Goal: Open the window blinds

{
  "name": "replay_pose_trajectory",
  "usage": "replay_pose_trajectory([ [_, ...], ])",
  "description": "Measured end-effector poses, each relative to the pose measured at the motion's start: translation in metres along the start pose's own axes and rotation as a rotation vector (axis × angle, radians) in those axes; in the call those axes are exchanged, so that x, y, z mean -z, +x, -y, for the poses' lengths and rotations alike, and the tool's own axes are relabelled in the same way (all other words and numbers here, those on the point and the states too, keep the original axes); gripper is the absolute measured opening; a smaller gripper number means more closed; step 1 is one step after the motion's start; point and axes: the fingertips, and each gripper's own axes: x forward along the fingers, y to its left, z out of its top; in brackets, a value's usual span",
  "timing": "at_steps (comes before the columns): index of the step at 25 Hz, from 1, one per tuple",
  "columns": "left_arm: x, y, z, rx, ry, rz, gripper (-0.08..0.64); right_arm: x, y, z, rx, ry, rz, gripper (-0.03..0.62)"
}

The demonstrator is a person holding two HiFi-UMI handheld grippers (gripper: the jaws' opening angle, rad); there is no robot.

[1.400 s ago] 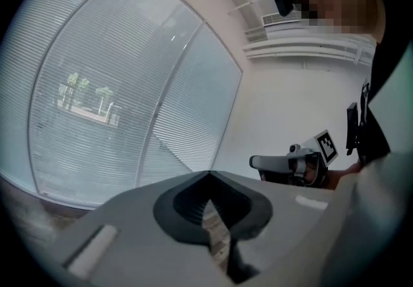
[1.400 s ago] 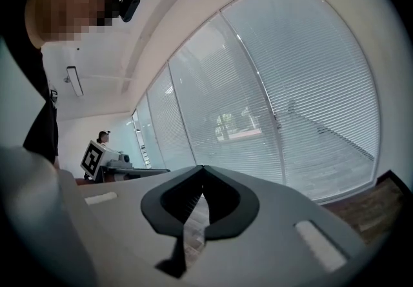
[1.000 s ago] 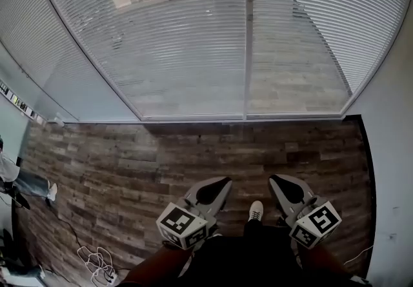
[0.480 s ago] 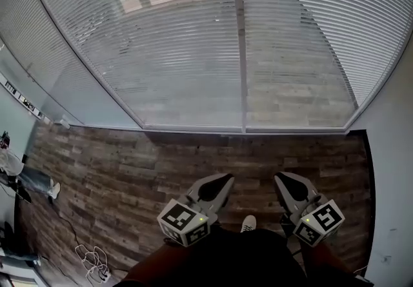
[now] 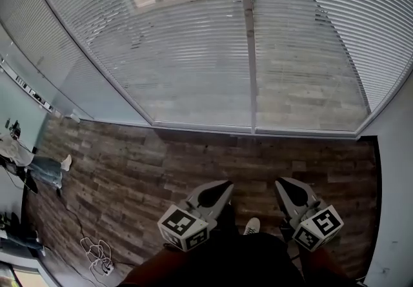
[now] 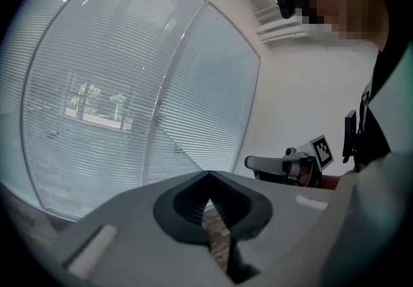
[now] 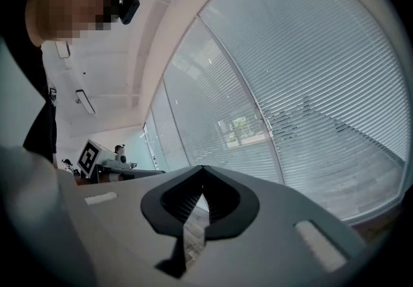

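Status: task not begun, by my reading. The blinds [image 5: 193, 40] hang fully lowered over both panes, down to the bottom rail at the floor [image 5: 129, 169]. The slats lie close. Trees and paving outside show only dimly through them. A vertical mullion [image 5: 250, 40] divides the two panes.

Left gripper [image 5: 222, 187]: held low in front of the person, pointing toward the window. The left gripper view shows its jaws together at the tips, with only floor visible through the pad recess. Nothing is between them.

Right gripper [image 5: 282, 186]: alongside the left and well apart from it, also pointing at the window. Its own view shows the jaws together, nothing clamped.

Neither gripper touches the blinds. A broad strip of bare floor lies between the jaw tips and the window. One shoe [image 5: 251, 226] shows between the grippers.

Left to do (judgement): close the gap to the window, find the control, then work it to tilt or raise the slats. No wand or cord can be made out in any view, so which gripper should take it is undecided.

Containers: none in view. A loose coil of cable [image 5: 97, 257] lies on the floor at far left, clear of the path.
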Motion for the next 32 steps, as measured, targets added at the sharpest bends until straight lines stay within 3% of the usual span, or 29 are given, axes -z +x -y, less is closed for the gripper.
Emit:
replay_pose_trajectory([
  [5,0.0,0.012,-0.013,0.007,-0.006,-0.002,0.002,0.009,0.012,0.01,0.009,0.013,-0.018,0.028],
  [22,-0.042,0.044,-0.105,0.012,-0.031,0.037,0.002,-0.02,0.105,0.037,0.034,-0.012,-0.061,0.027],
  [32,-0.063,0.041,-0.171,0.058,0.005,0.102,0.0,-0.031,0.177,0.023,0.037,-0.096,-0.043,0.027],
])
